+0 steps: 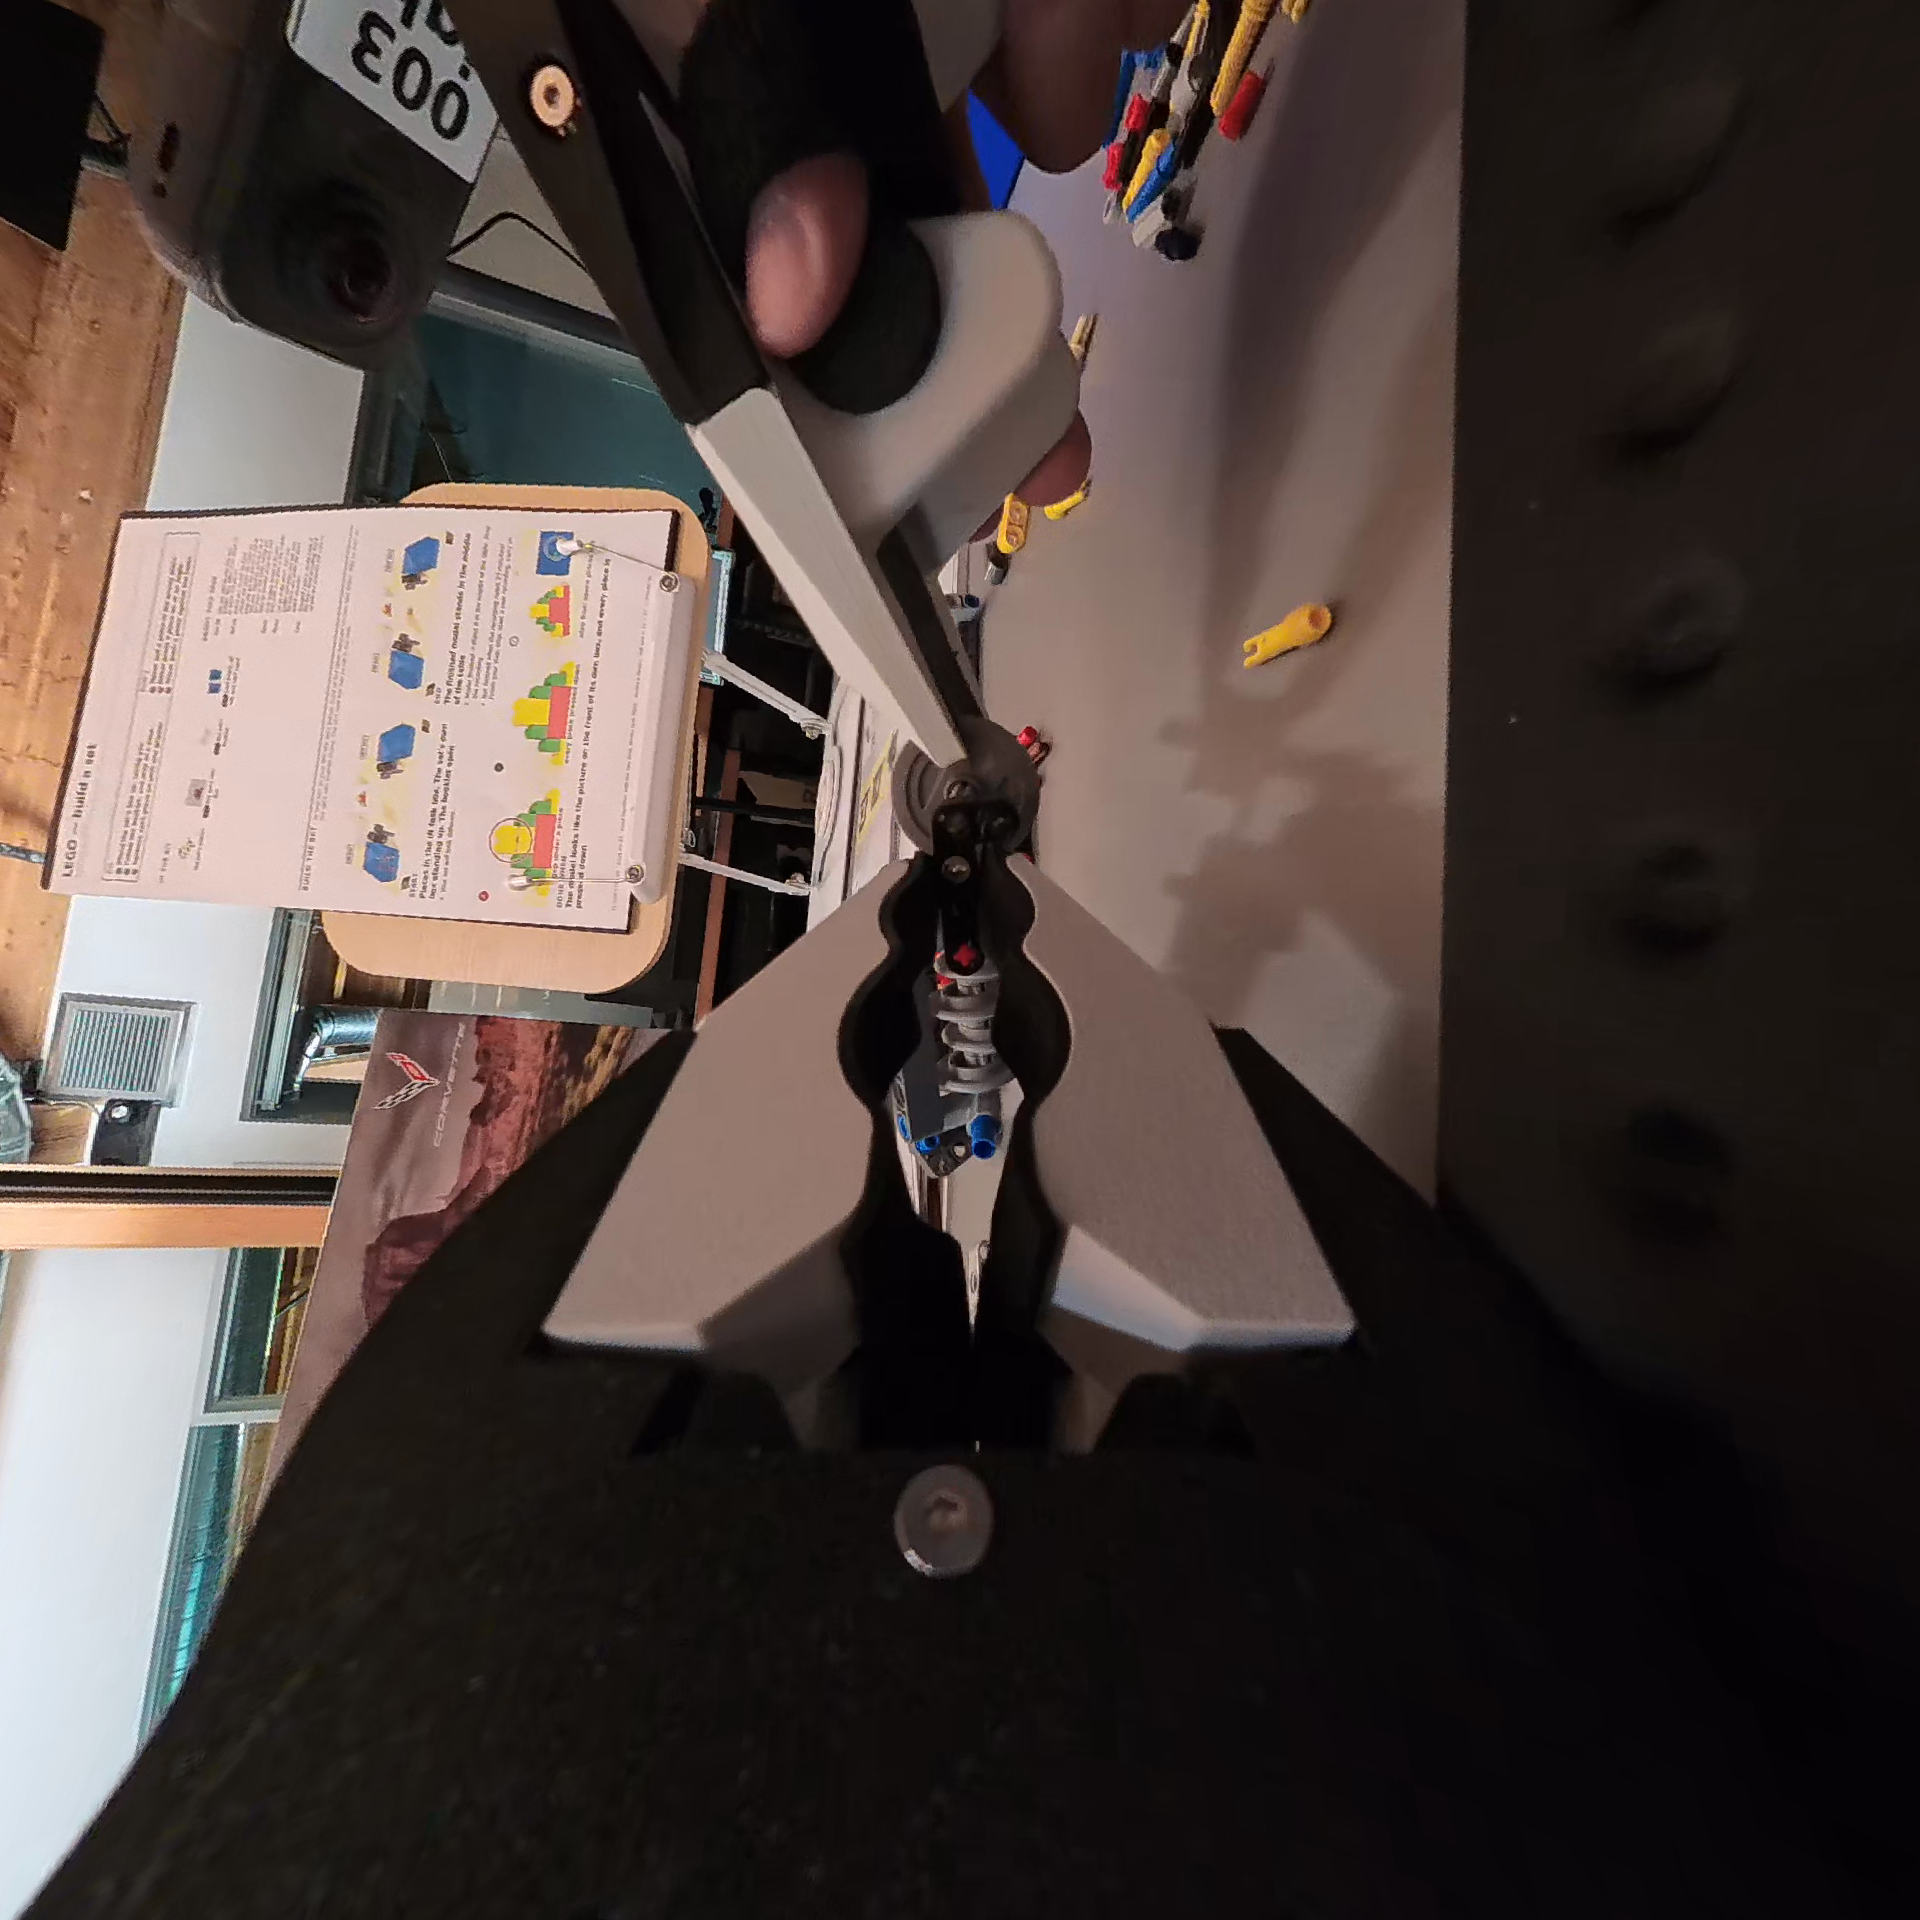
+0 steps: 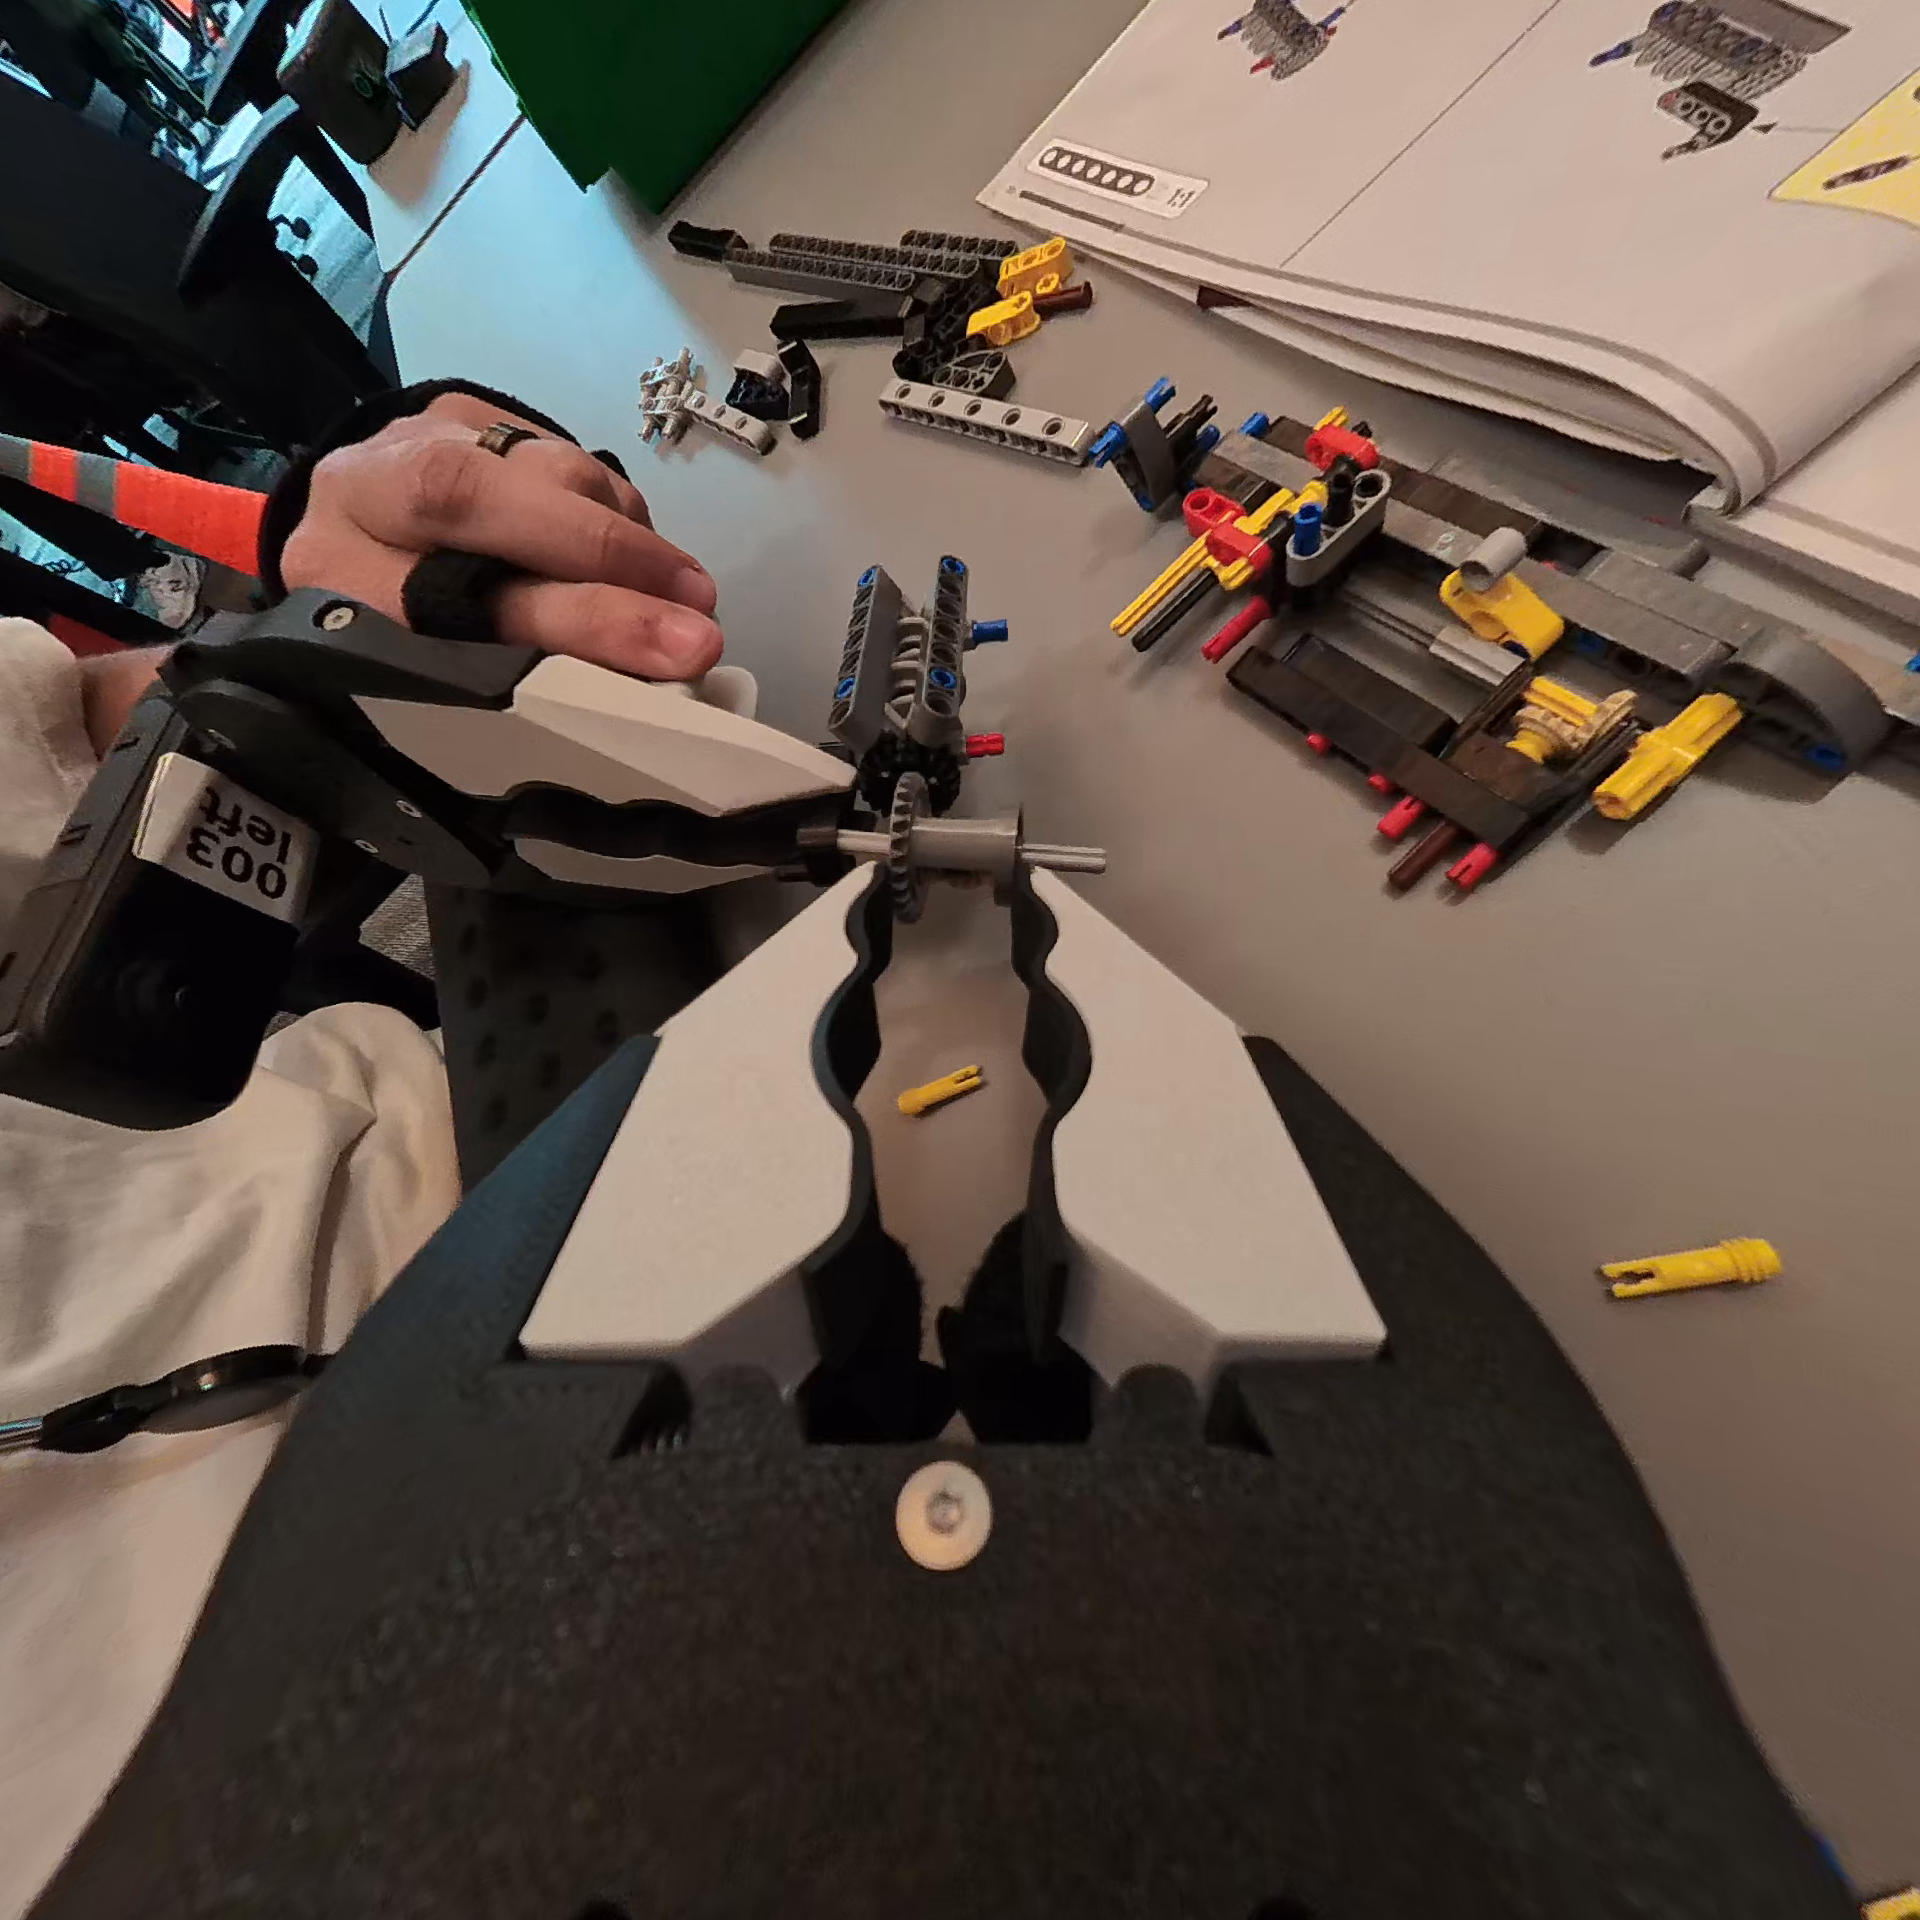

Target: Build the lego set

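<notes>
Above the grey table [image 2: 1351,1091], the axle-and-gear piece [image 2: 940,847] is pinched by the right gripper [image 2: 951,883], while the geared assembly [image 1: 961,997] is clamped in the sideways-turned left gripper [image 1: 961,883].

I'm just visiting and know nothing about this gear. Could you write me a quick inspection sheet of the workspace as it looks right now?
Surface: grey table, flat and matte.
Job's things: small grey assembly with blue pins; axle with gear and sleeve; larger part-built model; open instruction booklet.
Clutter: pile of black beams; two loose yellow pins.
Grippers: left gripper shut on the small grey assembly, steered by a hand; right gripper shut on the axle with gear and sleeve.
Cables: nothing seen.
Surroundings: instruction sheet on a stand; green box; office chairs.
</notes>
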### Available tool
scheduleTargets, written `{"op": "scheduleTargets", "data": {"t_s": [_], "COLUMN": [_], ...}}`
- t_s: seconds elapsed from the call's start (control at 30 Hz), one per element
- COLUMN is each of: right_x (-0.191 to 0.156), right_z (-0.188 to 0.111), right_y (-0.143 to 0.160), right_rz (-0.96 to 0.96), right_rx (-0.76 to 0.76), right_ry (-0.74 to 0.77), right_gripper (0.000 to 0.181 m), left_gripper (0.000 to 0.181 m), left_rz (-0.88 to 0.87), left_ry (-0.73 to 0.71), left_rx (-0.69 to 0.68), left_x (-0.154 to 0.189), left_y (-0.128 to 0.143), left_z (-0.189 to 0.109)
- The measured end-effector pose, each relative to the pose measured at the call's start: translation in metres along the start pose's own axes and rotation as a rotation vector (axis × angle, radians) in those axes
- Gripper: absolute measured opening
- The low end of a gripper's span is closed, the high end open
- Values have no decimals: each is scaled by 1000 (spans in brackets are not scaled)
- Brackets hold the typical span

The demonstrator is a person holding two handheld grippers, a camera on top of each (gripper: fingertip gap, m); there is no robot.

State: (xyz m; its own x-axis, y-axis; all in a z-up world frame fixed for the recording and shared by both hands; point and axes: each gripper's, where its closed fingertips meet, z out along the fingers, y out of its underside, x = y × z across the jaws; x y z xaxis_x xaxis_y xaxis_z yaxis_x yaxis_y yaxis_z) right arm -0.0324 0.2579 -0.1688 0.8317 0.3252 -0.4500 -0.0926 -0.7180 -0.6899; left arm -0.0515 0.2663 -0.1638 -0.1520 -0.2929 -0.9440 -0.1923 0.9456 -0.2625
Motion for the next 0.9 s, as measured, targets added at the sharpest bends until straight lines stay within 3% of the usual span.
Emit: {"op": "scheduleTargets", "data": {"t_s": [0.27,0.33,0.37,0.6,0.7,0.9], "right_x": [8,35,40,19,12,17], "right_z": [1,-9,-13,-26,-28,-23], "right_y": [-9,-9,-9,-30,-45,-52], "right_rz": [-56,-128,-143,-123,-124,-28], "right_rx": [45,26,19,189,347,442], "right_ry": [97,303,334,145,78,66], "right_gripper": [22,22,22,22,22,22], "left_gripper": [6,6,6,6,6,6], "left_rz": [25,9,-1,-98,-224,-505], "left_ry": [-21,-34,-32,-82,-119,-131], "left_rx": [-49,-48,-47,-12,-11,8], "left_x": [-2,-6,-6,-23,-40,-63], "left_y": [6,6,6,5,11,27], "left_z": [2,0,-1,-4,-6,-9]}}
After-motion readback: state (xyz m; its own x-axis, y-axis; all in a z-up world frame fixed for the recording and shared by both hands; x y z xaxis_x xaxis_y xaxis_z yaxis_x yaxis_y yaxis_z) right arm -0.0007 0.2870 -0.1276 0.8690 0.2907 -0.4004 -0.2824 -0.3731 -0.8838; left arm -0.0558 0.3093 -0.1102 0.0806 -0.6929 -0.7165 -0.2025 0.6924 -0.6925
